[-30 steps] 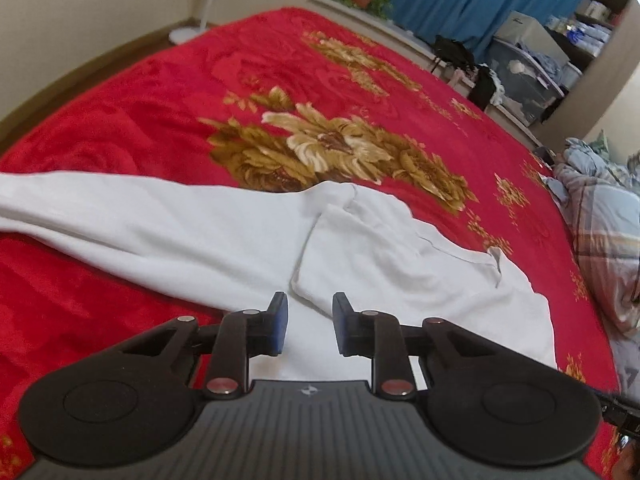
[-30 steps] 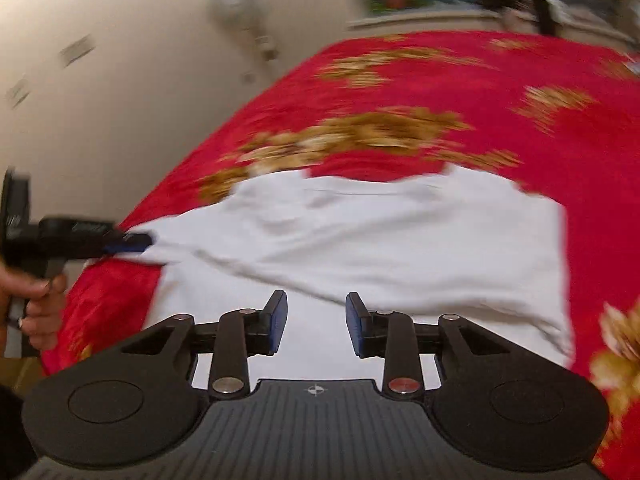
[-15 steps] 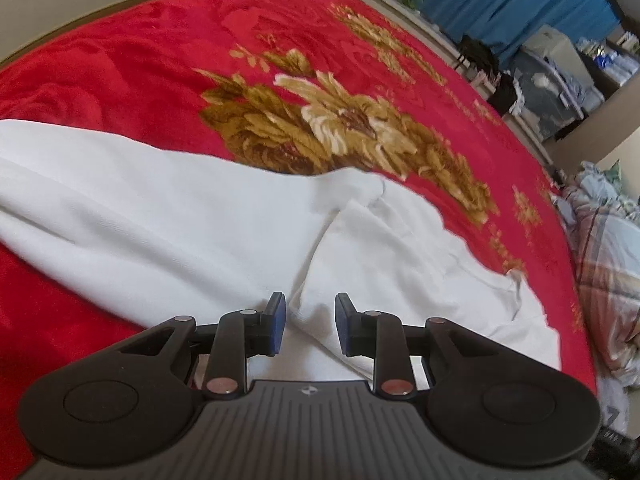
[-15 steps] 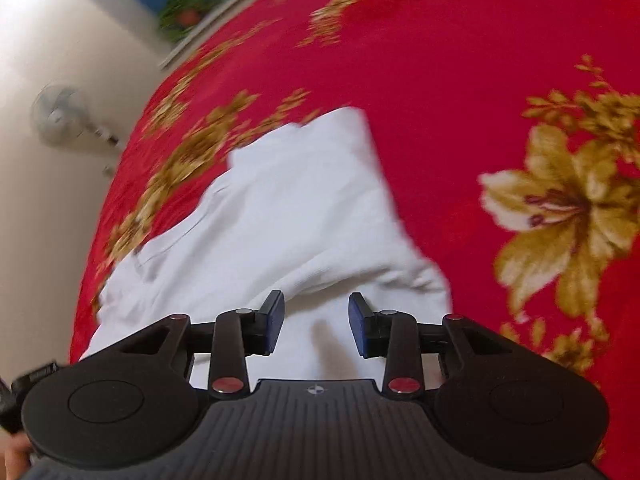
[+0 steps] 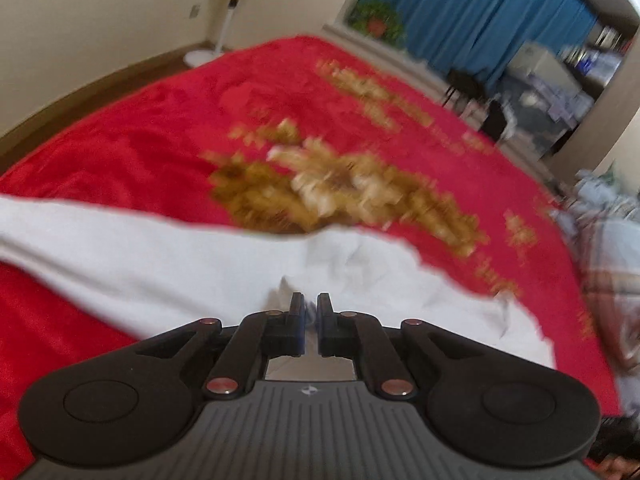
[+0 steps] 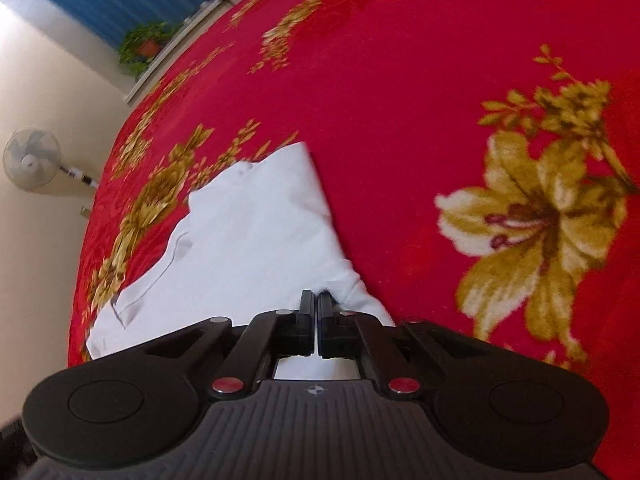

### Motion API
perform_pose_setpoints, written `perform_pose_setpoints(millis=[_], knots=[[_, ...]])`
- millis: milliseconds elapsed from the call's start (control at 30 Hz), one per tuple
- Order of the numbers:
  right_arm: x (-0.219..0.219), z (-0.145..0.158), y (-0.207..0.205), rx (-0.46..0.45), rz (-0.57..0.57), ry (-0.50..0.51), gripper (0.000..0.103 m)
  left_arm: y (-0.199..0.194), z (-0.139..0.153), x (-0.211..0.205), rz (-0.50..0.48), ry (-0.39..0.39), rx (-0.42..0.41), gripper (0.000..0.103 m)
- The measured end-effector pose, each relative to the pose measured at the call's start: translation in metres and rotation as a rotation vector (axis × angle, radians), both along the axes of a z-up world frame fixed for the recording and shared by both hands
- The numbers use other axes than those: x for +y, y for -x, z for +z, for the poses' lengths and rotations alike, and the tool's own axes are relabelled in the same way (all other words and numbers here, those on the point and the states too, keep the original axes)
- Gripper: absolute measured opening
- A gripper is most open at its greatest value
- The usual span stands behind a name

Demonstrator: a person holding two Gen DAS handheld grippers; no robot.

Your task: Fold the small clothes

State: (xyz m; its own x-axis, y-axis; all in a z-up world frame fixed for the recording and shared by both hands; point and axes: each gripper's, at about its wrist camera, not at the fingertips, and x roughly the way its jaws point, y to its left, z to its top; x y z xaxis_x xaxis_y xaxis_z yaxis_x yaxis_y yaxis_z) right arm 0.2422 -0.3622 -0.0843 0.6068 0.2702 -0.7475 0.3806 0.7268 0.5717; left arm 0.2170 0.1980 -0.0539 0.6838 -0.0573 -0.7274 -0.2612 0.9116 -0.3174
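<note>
A white garment (image 5: 160, 264) lies spread on the red floral bedspread (image 5: 160, 144). In the left wrist view, which is motion-blurred, my left gripper (image 5: 311, 304) is shut on a fold of the white garment near its middle. In the right wrist view the same garment (image 6: 248, 232) lies partly folded, its sleeve and collar seam showing at the left. My right gripper (image 6: 316, 300) is shut on the garment's near edge, where the cloth bunches at the fingertips.
A standing fan (image 6: 32, 160) is by the cream wall beyond the bed. Blue curtains (image 5: 472, 20) and a potted plant (image 5: 376, 20) are at the far side. A plaid blanket (image 5: 612, 248) lies at the bed's right edge. Storage boxes (image 5: 544, 64) stand beyond.
Both grippers have closed on the white garment; they were open half a second ago. The left view has tilted up and blurred with motion.
</note>
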Motion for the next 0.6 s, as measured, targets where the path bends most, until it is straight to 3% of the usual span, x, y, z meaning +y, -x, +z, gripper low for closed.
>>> perform_pose_setpoints(millis=[67,100,167,233,300,367,433,467,533,600], knots=[[0.003,-0.001,-0.002,0.042,0.012,0.036,0.0,-0.004,-0.015,0.001,0.025,-0.068,0.117,0.006],[0.005,0.0,-0.001,0.058,0.018,0.079,0.0,-0.006,-0.017,0.002,0.033,-0.087,0.13,0.006],[0.014,0.009,0.001,0.051,0.053,0.171,0.003,-0.003,-0.009,0.003,0.026,-0.092,0.077,0.014],[0.026,0.026,0.007,-0.002,0.093,0.263,0.004,-0.001,-0.002,-0.002,-0.031,-0.088,0.023,0.021],[0.037,0.041,0.011,-0.073,0.132,0.316,0.009,-0.001,-0.005,-0.012,-0.098,-0.078,0.021,0.025],[0.047,0.049,0.012,-0.144,0.176,0.341,0.022,-0.006,-0.017,-0.022,-0.159,-0.078,0.067,0.026],[0.054,0.048,0.008,-0.18,0.208,0.38,0.026,-0.012,-0.037,-0.03,-0.196,-0.11,0.156,0.03],[0.056,0.045,0.004,-0.18,0.222,0.391,0.026,-0.014,-0.046,-0.034,-0.212,-0.138,0.201,0.03],[0.059,0.034,-0.007,-0.134,0.255,0.398,0.027,-0.012,-0.05,-0.041,-0.236,-0.198,0.194,0.033],[0.06,0.021,-0.013,-0.067,0.263,0.404,0.027,-0.01,-0.045,-0.042,-0.23,-0.189,0.191,0.036]])
